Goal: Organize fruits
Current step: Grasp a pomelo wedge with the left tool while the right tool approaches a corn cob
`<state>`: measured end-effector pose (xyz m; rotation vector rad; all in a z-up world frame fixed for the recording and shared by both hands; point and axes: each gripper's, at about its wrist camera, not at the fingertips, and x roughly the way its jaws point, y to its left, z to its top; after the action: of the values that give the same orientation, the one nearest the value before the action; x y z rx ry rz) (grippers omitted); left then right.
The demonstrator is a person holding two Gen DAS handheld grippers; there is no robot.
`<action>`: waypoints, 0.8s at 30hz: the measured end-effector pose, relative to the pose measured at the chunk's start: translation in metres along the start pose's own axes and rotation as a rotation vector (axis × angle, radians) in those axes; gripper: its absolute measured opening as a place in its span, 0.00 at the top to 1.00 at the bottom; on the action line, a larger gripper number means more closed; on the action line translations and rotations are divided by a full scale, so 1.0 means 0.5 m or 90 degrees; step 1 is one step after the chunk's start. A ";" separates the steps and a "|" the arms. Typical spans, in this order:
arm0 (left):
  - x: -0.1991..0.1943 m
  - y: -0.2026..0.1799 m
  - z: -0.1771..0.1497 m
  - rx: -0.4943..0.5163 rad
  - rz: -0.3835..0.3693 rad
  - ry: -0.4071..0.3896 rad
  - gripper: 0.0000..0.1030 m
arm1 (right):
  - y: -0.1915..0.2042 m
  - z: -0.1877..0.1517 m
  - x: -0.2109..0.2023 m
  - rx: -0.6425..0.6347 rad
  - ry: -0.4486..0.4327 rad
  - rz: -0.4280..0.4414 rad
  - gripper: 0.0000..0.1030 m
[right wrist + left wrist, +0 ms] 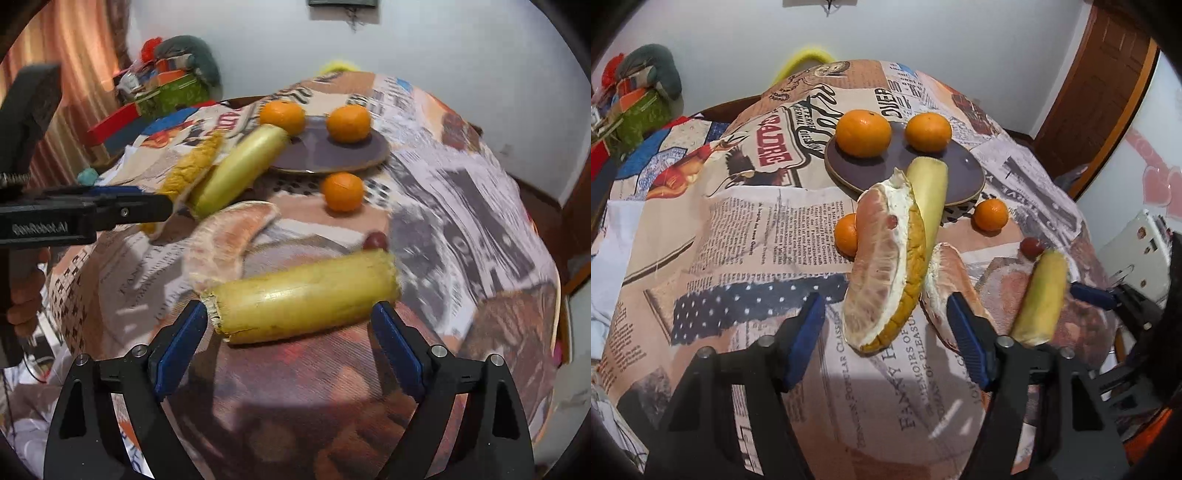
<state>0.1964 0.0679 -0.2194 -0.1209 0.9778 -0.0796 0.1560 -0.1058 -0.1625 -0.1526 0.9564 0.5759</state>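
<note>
My left gripper (888,328) is open around a pomelo wedge with yellow rind (882,266); neither blue pad touches it. A second pomelo wedge (945,273) lies just behind the right-hand finger. One peeled banana piece (929,199) leans onto the dark plate (964,173), which holds two oranges (863,129). My right gripper (288,308) is open, with the other banana piece (303,299) lying crosswise just ahead of its fingertips. Two small oranges (990,215) and a red grape (375,240) rest on the cloth.
A newspaper-print cloth (757,236) covers the round table. Boxes and cushions (173,81) are piled at the back left. A wooden door (1100,92) stands at the right. A hand (26,295) holds the left gripper's handle.
</note>
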 end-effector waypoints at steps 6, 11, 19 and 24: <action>0.020 0.001 0.003 0.011 0.005 0.004 0.62 | -0.065 -0.022 -0.023 0.041 0.009 -0.017 0.14; 0.010 -0.002 0.002 0.024 0.017 -0.015 0.69 | -0.090 -0.034 -0.038 0.051 0.019 -0.037 0.15; -0.035 0.028 -0.009 -0.007 -0.006 -0.019 0.77 | -0.094 0.004 -0.051 0.101 -0.020 -0.011 0.14; -0.069 0.045 -0.039 -0.025 -0.028 -0.007 0.77 | -0.094 0.035 -0.002 0.137 -0.009 -0.019 0.14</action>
<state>0.1611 0.0933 -0.2049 -0.1791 0.9664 -0.0997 0.1932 -0.1393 -0.1577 0.0300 0.9938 0.4431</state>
